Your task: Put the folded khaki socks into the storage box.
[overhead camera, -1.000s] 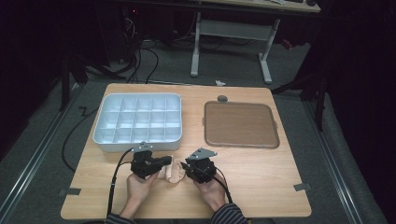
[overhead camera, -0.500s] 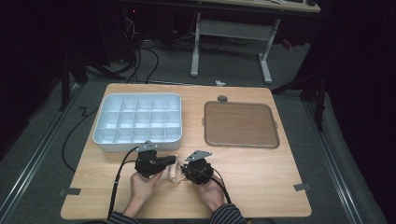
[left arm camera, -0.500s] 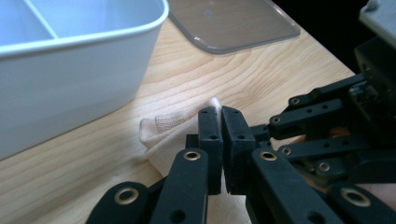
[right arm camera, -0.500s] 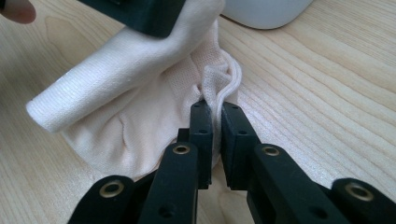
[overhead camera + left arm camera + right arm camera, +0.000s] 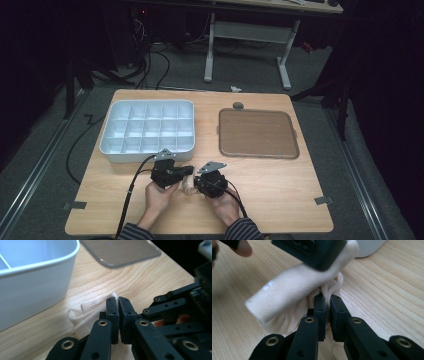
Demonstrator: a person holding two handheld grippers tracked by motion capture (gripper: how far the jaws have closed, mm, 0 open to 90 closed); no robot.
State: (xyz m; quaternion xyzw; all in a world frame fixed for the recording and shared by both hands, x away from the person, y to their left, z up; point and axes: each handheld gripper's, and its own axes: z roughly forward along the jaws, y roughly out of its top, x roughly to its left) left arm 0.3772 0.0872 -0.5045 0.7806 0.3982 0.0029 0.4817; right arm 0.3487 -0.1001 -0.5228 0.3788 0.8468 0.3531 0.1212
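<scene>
Gripping a cream cloth (image 5: 188,186) from both sides, the left gripper (image 5: 186,172) and right gripper (image 5: 196,184) meet near the table's (image 5: 280,190) front edge, at six o'clock from the white divided tray (image 5: 146,131). From above, the cloth is a small pale patch between the two hands. The left gripper view shows its jaws pinched tight on a folded corner (image 5: 115,295), the tray wall at ten o'clock and the brown mat (image 5: 117,252) at twelve. The right gripper view shows its jaws, which have just been closing, clamped on bunched folds (image 5: 328,291). Bare wood lies open at three o'clock.
</scene>
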